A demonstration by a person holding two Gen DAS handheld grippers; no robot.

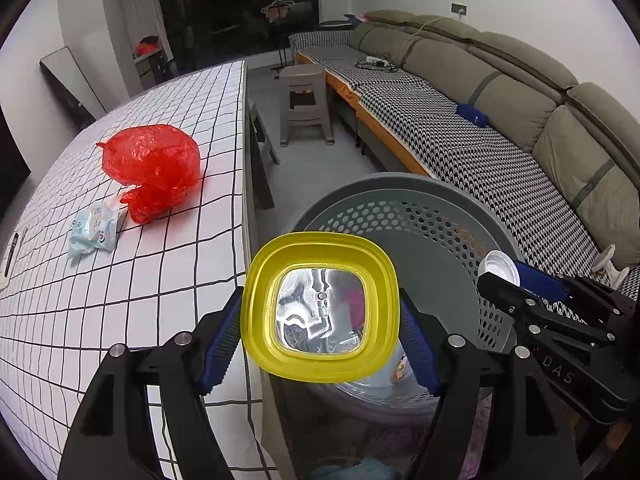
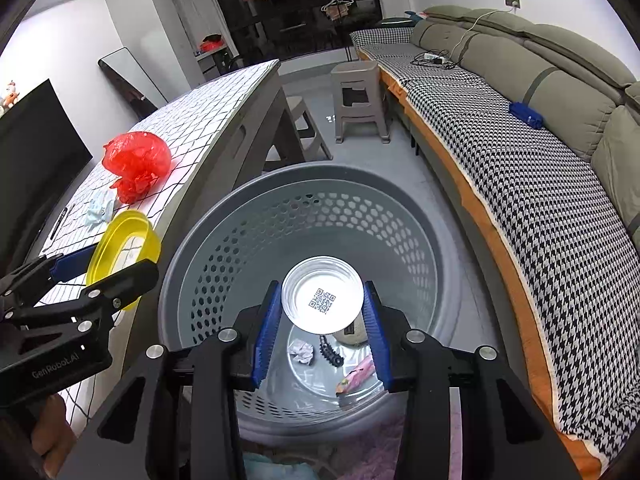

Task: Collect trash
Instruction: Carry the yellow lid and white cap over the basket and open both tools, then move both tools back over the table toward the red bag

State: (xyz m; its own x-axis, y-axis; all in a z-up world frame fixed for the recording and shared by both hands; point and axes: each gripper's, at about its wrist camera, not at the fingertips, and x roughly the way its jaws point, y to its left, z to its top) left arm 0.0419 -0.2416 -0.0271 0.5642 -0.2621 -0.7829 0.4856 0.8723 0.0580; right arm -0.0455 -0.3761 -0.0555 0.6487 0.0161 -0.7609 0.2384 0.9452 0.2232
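My left gripper (image 1: 320,320) is shut on a yellow container (image 1: 320,306) with a shiny foil bottom, held at the table edge beside the grey perforated basket (image 1: 400,208). It also shows in the right wrist view (image 2: 120,252). My right gripper (image 2: 322,320) is shut on a small clear cup (image 2: 322,299) with a QR code on it, held over the basket (image 2: 304,220). Crumpled paper (image 2: 301,352) and a pink wrapper (image 2: 356,378) lie in the basket's bottom. A red plastic bag (image 1: 154,170) and a light blue wrapper (image 1: 94,232) lie on the checked table (image 1: 120,312).
A grey stool (image 1: 306,100) stands on the floor beyond the basket. A long sofa (image 1: 500,152) with a houndstooth cover runs along the right. A dark screen (image 2: 36,160) stands left of the table. A pink rug (image 2: 376,444) lies under the basket.
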